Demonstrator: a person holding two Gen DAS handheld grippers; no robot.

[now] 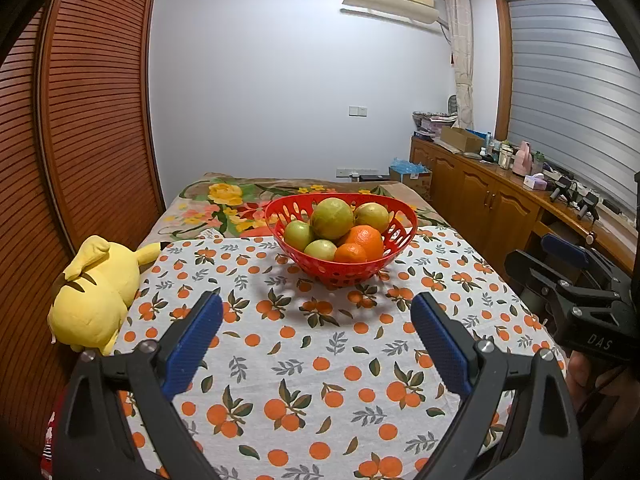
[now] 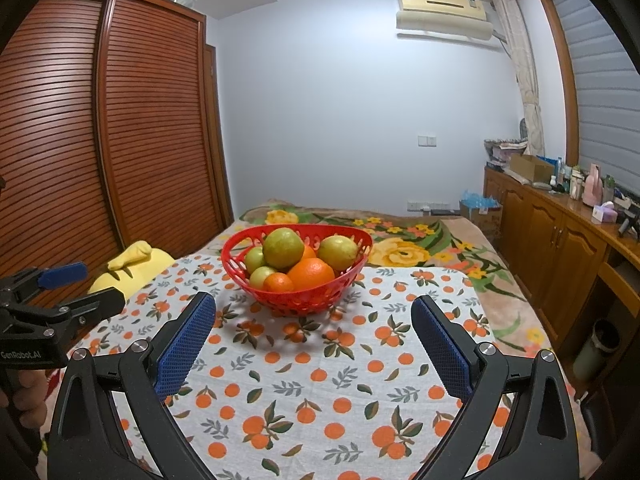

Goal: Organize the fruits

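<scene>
A red perforated basket (image 1: pixel 341 268) sits on an orange-print cloth (image 1: pixel 320 360) spread over a worktop, heaped with 4 green fruits (image 1: pixel 332 218) and 2 oranges (image 1: pixel 365 240). The left tongs (image 1: pixel 317 310) and right tongs (image 2: pixel 314 312) both hover short of it, jaws wide apart, gripping nothing. A yellow plush toy (image 1: pixel 94 292) lies at the cloth's left edge.

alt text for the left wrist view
A red basket of green fruits and oranges sits on an orange-print cloth, beyond the open left gripper. A yellow plush lies left; the right gripper shows at right.
</scene>
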